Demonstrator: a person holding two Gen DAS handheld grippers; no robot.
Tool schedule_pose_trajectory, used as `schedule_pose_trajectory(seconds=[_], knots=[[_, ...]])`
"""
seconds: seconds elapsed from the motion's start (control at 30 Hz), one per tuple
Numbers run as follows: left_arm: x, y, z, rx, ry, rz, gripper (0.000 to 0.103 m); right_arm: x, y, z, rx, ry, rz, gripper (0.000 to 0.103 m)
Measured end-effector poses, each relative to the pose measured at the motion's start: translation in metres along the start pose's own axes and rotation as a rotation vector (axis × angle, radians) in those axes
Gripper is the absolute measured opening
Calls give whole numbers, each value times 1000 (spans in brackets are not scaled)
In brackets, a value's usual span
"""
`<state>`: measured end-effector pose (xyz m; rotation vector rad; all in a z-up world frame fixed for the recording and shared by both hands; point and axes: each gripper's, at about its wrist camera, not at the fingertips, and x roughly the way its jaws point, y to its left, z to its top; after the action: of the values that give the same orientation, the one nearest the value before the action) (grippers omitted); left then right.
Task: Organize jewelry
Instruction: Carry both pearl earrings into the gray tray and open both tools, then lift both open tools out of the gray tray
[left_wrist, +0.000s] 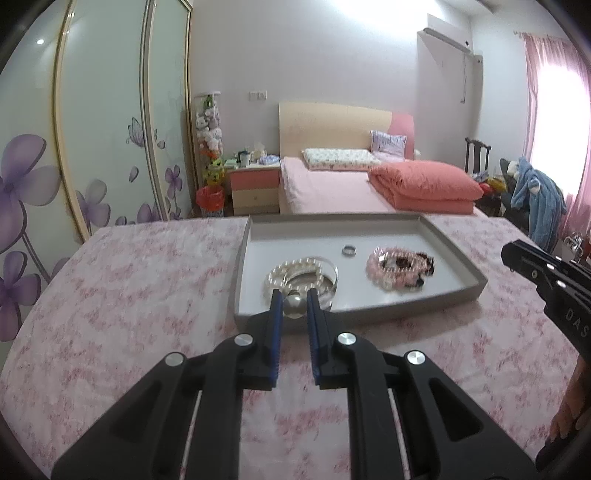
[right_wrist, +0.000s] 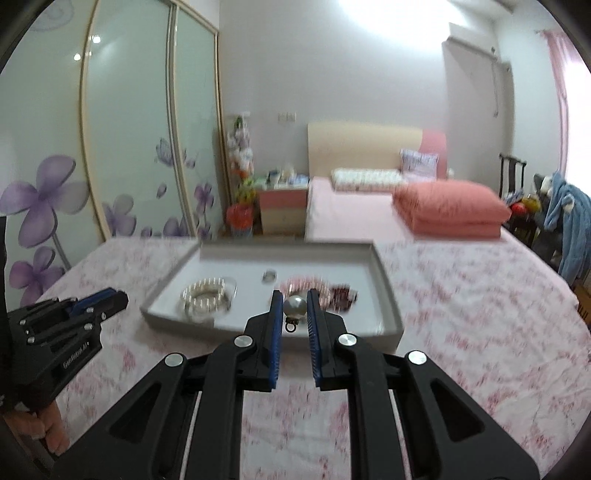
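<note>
A grey tray (left_wrist: 454, 236) lies on the pink floral tabletop (left_wrist: 129, 295). In it are a pearl bracelet (left_wrist: 280, 273) inside a clear bangle (left_wrist: 334, 275), a silver ring (left_wrist: 348, 250), and pink and dark bead bracelets (left_wrist: 391, 267). My left gripper (left_wrist: 294, 300) is shut on a pearl earring (left_wrist: 294, 308) above the tray's near rim. My right gripper (right_wrist: 294, 302) is shut on a second pearl earring (right_wrist: 294, 307), its small metal loop hanging below. In the right wrist view it hangs over the tray (right_wrist: 388, 295), in front of the pink bracelet (right_wrist: 295, 285).
Each gripper shows in the other's view: the right gripper (left_wrist: 517, 254) at the tray's right, the left gripper (right_wrist: 118, 295) at its left. A bed (left_wrist: 332, 181), a nightstand (left_wrist: 255, 184) and flowered wardrobe doors (left_wrist: 103, 129) stand behind the table.
</note>
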<state>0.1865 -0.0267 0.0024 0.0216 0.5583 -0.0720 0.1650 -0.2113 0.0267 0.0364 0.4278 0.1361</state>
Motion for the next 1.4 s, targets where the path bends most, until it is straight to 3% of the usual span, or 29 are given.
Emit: schedule_pose_trajectory(seconds=[0.2, 0.47, 0.93, 1.33, 1.4], knots=[[10, -7, 13, -1, -29, -9, 14, 0, 0, 17, -24, -112, -39, 14], [36, -12, 27, 4, -40, -15, 14, 29, 1, 25, -17, -105, -21, 14], [107, -13, 37, 4, 29, -49, 14, 107, -2, 23, 35, 25, 35, 14], [138, -11, 33, -15, 95, -74, 19, 134, -14, 19, 119, 112, 84, 15], [140, -8, 33, -26, 104, -79, 22, 135, -19, 17, 149, 134, 97, 21]])
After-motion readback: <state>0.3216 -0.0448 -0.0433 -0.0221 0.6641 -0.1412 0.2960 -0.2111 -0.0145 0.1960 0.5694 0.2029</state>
